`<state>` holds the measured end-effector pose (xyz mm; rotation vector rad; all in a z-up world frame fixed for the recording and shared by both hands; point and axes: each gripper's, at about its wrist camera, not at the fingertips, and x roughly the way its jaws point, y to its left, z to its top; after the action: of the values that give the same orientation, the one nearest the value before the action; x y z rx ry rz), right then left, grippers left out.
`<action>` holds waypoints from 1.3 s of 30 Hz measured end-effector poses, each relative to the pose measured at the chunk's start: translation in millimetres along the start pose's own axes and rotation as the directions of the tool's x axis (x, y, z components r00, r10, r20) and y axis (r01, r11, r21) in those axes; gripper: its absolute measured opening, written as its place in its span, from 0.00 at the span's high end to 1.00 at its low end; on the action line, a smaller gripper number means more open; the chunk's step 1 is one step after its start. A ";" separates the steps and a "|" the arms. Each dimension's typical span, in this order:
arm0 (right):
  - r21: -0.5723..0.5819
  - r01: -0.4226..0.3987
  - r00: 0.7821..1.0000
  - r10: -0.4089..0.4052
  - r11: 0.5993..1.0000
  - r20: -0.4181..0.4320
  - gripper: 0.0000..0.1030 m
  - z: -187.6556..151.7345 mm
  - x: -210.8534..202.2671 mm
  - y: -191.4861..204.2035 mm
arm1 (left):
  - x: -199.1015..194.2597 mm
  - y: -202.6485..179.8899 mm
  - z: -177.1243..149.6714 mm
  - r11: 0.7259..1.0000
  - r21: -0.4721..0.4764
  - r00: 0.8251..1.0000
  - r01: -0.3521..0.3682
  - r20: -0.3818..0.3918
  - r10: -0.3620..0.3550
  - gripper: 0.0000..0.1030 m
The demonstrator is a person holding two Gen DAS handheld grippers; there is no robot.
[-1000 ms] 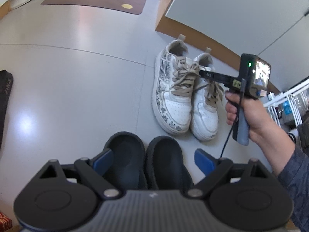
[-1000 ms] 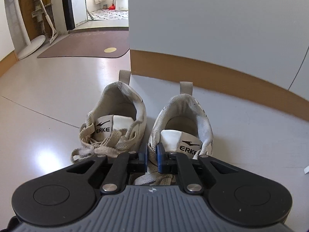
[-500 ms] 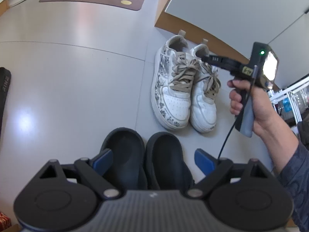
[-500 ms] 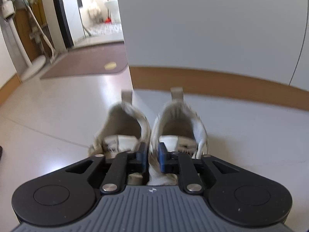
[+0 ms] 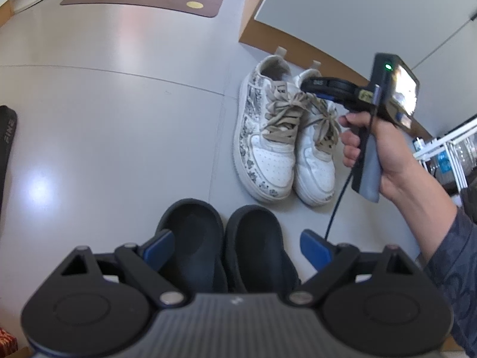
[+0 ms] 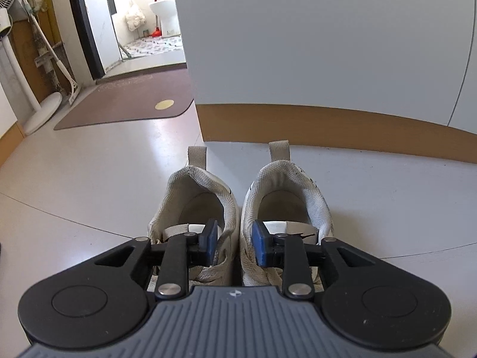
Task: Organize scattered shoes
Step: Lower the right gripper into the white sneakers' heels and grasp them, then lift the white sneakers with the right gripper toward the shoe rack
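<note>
Right hand-held gripper (image 6: 233, 244) now lifted off sneakers (image 6: 238, 208), jaws opening w/ nothing pinched, pair sitting mid-frame by wall, left hand-held gripper (image 5: 235, 247) hanging wide open over black slippers (image 5: 223, 238) at frame bottom.

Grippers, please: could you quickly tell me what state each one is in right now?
Left gripper: open wide over the black slippers, holding nothing.
Right gripper: jaws opening above the white sneakers, gripping nothing.
</note>
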<state>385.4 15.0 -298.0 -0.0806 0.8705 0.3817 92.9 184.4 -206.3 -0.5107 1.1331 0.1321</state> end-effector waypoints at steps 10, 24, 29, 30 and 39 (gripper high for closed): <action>0.019 0.041 0.998 -0.040 0.999 -0.039 0.66 -8.6 18.2 2.8 | 3.0 3.9 -0.4 1.000 -0.011 1.000 0.006 -0.012 -0.007 0.10; 0.023 0.040 0.996 -0.038 0.999 -0.080 0.65 -12.3 31.6 0.7 | 2.5 5.6 -0.4 1.000 -0.015 1.000 0.002 -0.009 -0.002 0.10; 0.050 0.019 0.994 -0.013 0.999 -0.107 0.65 -12.8 39.2 -3.6 | 2.7 4.0 -0.4 1.000 -0.012 1.000 0.000 -0.013 0.000 0.10; 0.046 0.020 0.995 -0.016 0.999 -0.100 0.68 -13.8 38.5 -2.9 | 2.5 3.9 -0.2 1.000 -0.014 1.000 -0.001 -0.012 0.001 0.10; 0.057 0.072 0.996 -0.074 0.996 0.042 0.79 -29.9 21.5 2.7 | 4.9 3.9 -0.3 1.000 -0.008 1.000 -0.002 -0.021 0.002 0.10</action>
<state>375.1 17.2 -333.5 -0.0523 0.8318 0.2895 93.3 187.0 -212.0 -0.5193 1.1539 0.1337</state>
